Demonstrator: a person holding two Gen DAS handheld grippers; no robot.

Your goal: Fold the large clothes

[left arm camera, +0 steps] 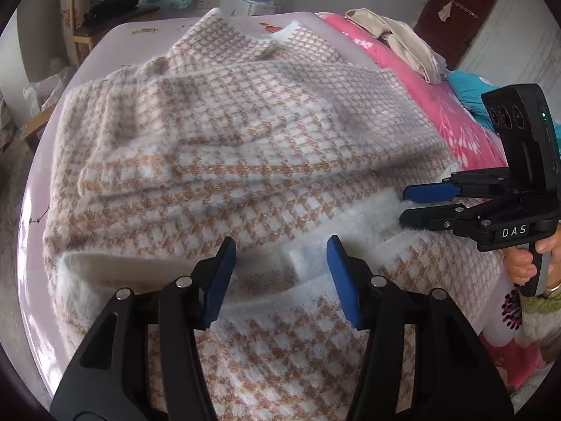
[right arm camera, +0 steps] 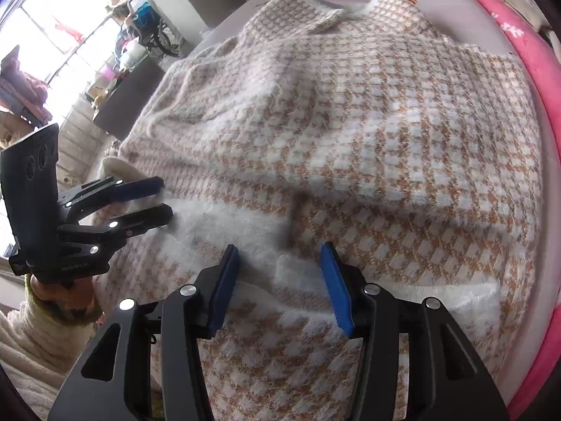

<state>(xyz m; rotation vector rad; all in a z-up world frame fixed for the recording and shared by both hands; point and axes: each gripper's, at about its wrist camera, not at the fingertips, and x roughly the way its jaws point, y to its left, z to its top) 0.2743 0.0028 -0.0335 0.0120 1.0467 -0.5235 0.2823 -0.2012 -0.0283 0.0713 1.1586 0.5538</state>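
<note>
Here the houndstooth sweater point(left arm camera: 245, 133) lies spread on the bed point(left arm camera: 105, 45), collar at the far end, sleeves crossed over the chest, and its near hem already turned up so that the white fleecy lining point(left arm camera: 350, 217) shows as a band running crosswise. That band's long axis runs from one hand to the other. The left gripper point(left arm camera: 280, 277) and the right gripper point(right arm camera: 278, 280) both hover just above it, side by side, jaws about half open and holding nothing; no cloth is pressed between the pads. The folded edge sits directly ahead of and below each pair of jaws, so neither hand is clearly nearer. The likely next move is to take the fold and carry it toward the collar.
</note>
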